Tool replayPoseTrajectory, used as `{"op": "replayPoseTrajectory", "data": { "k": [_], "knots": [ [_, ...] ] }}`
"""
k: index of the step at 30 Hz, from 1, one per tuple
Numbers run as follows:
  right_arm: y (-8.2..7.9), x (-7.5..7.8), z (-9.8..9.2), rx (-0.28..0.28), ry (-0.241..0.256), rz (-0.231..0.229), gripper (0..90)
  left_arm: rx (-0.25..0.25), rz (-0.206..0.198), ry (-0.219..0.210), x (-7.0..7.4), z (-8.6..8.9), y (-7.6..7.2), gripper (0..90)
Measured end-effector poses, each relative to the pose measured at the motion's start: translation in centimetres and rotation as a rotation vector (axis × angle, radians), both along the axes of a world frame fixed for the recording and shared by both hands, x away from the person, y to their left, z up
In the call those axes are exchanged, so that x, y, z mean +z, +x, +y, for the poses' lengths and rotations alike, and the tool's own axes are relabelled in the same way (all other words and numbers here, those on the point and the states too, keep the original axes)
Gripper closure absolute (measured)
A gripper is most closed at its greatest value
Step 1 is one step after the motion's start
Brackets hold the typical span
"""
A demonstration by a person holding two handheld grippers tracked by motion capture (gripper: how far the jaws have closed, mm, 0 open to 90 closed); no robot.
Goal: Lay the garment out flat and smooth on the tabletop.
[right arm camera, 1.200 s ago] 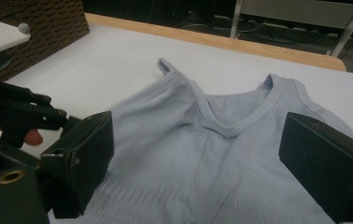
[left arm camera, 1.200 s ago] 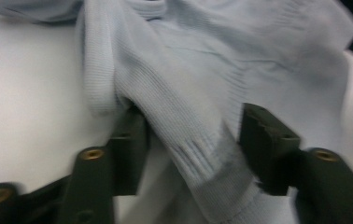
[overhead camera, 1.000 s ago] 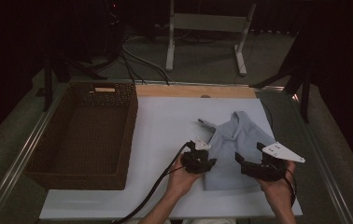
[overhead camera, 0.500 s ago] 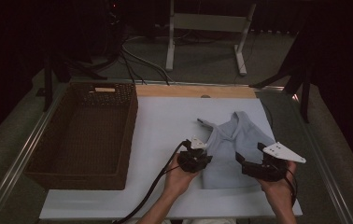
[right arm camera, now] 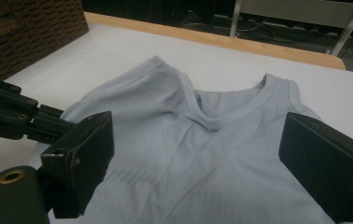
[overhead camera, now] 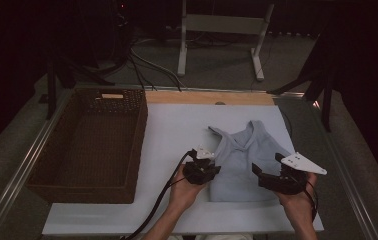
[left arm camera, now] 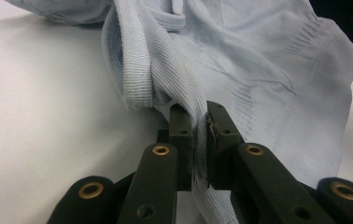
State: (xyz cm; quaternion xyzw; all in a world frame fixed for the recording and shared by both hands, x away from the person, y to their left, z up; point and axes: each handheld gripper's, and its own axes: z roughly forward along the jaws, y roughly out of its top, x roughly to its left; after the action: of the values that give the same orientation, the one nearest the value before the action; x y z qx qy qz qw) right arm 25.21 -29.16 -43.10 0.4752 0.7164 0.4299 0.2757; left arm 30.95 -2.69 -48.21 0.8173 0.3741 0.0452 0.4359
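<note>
A light blue sleeveless top (overhead camera: 244, 152) lies flat on the white table, neckline away from me. My left gripper (overhead camera: 203, 169) sits at the garment's left side. In the left gripper view its jaws are shut on a ribbed hem fold of the top (left arm camera: 258, 79), with cloth pinched between the pads (left arm camera: 182, 135). At the top's lower right corner my right gripper (overhead camera: 269, 172) is open. In the right gripper view its jaws stand wide apart just above the top (right arm camera: 198, 116), and the left gripper (right arm camera: 20, 119) shows at the left.
A large brown wicker basket (overhead camera: 52, 150) stands on the left of the table, with its corner (right arm camera: 30, 28) in the right gripper view. A wooden strip (overhead camera: 202, 97) runs along the far edge. White tabletop (overhead camera: 177, 125) lies between basket and top.
The left gripper has drifted slightly to the left while holding the top's edge. The right gripper has barely moved.
</note>
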Motion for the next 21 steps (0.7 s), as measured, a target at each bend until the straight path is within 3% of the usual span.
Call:
{"op": "replayPoseTrajectory", "data": {
  "k": [21],
  "knots": [
    [0.0,-0.1,0.0,0.002,0.0,-0.001,10.7,0.03,-0.006,0.002,0.5,2.3,0.0,85.0]
  ]
}}
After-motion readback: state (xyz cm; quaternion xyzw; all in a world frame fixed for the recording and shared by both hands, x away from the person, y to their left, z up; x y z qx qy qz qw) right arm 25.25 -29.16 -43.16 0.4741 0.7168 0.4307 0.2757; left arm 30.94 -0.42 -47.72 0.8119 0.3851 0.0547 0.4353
